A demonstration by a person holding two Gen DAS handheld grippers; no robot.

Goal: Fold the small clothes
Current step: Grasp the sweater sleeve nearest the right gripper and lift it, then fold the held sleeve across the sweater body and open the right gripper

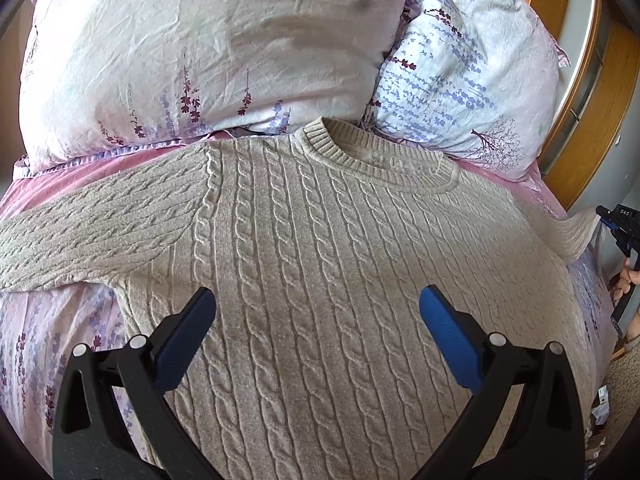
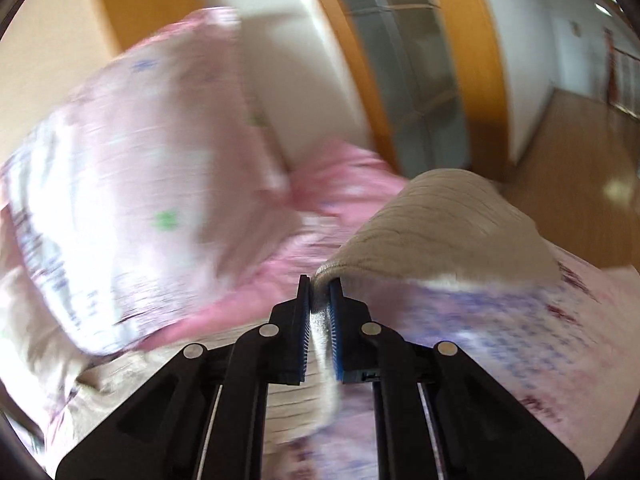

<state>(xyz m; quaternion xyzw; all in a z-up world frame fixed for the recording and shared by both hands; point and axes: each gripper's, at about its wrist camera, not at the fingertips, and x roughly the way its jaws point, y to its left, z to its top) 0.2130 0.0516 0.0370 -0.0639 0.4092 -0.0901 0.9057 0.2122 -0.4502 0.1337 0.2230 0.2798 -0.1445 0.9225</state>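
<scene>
A beige cable-knit sweater (image 1: 320, 248) lies face up on the bed, its collar toward the pillows and its left sleeve (image 1: 92, 232) spread out flat. My left gripper (image 1: 318, 300) is open and empty, hovering over the sweater's chest. My right gripper (image 2: 320, 284) is shut on the cuff end of the sweater's right sleeve (image 2: 440, 224), lifted off the bed; the right wrist view is blurred. The right gripper also shows at the far right edge of the left wrist view (image 1: 618, 224), with the raised sleeve (image 1: 568, 232) beside it.
Two floral pillows (image 1: 208, 48) (image 1: 460, 76) lie at the head of the bed, just beyond the collar. A pink floral sheet (image 1: 52, 328) covers the bed. A wooden door frame (image 2: 472, 80) and wooden floor (image 2: 580, 160) are to the right.
</scene>
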